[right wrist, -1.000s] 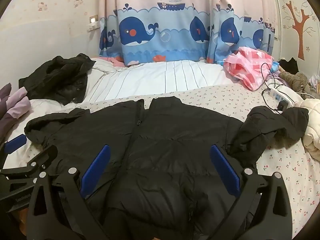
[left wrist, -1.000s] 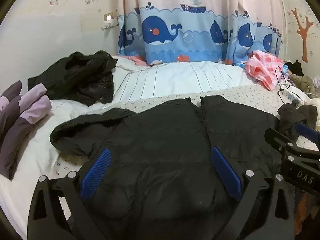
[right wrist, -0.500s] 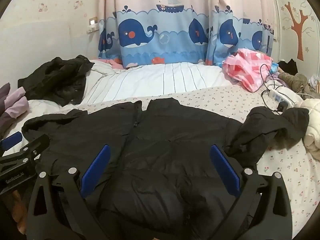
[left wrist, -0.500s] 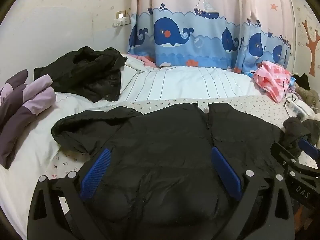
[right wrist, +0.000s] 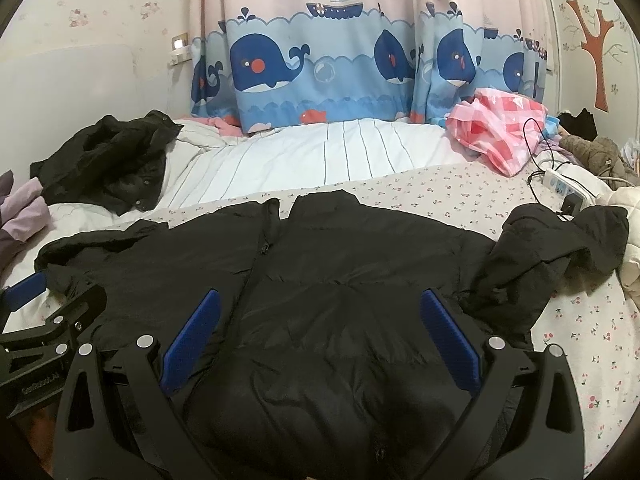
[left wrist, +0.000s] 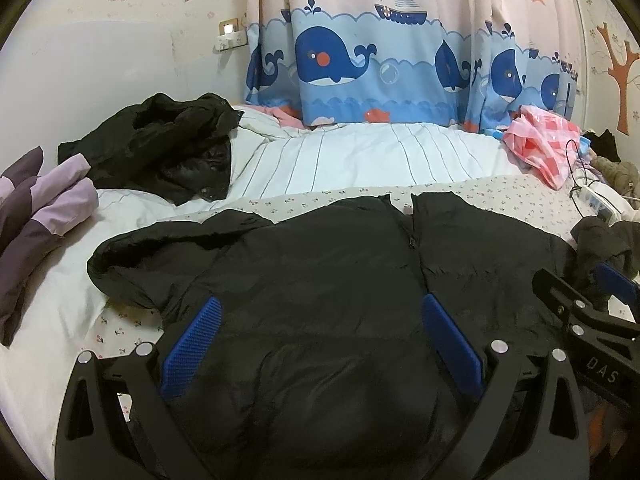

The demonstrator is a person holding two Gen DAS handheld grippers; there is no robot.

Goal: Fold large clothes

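Observation:
A large black puffer jacket lies front up and zipped on the flowered sheet, collar toward the curtain. Its left sleeve stretches out flat; its right sleeve is bunched at the bed's right side. My left gripper hovers open over the jacket's lower left half with nothing between its blue pads. My right gripper is open as well, above the lower right half. Each gripper shows at the edge of the other's view, the right gripper and the left gripper.
A second black jacket is heaped at the back left, beside a purple garment. A pink checked cloth, a power strip with cables and a cream garment sit at the right. A whale-print curtain hangs behind the bed.
Both grippers stay open. The left wrist view has shifted left over the jacket and the right gripper has drifted a little right; the jacket itself lies unchanged.

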